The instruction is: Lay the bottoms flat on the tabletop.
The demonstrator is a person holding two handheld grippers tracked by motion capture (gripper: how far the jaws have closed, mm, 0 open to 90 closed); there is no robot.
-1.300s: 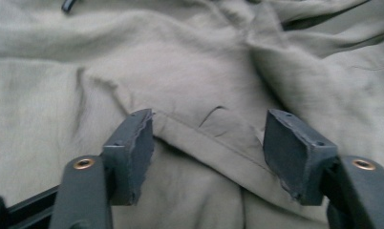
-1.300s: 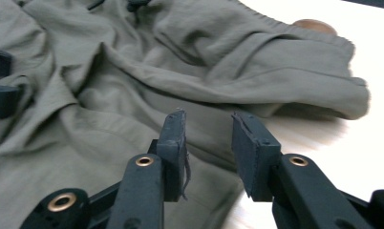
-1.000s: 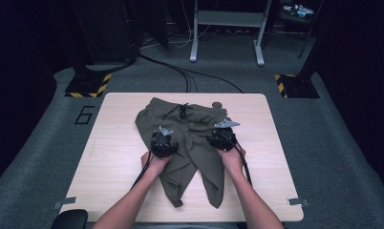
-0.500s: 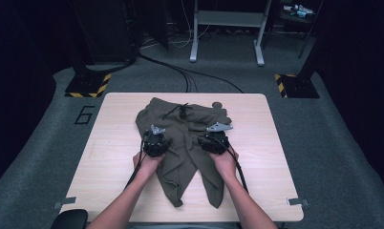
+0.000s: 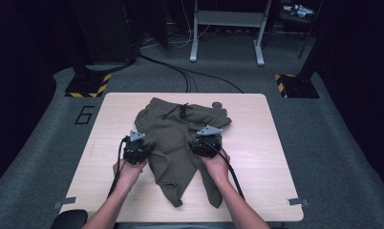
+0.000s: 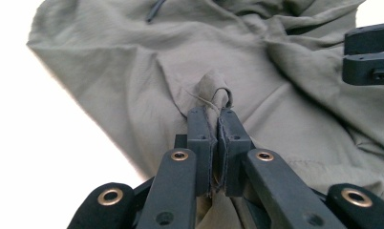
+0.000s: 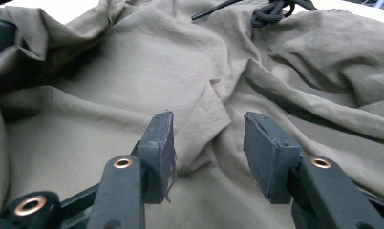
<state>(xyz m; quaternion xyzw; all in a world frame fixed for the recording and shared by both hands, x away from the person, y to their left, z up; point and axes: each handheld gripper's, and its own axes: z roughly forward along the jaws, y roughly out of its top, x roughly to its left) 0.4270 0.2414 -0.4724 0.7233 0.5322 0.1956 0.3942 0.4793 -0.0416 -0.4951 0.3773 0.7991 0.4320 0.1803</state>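
From my seat at the remote station, the one thing I can read is a dark digit "6" marked on the grey floor mat just off the table's far left corner (it stands upright as the high view looks at it). Farther back, two floor plates carry yellow-and-black hazard stripes, one at the left and one at the right, but they bear no lettering. In both gripper views I find no label, brand or number that I can make out.
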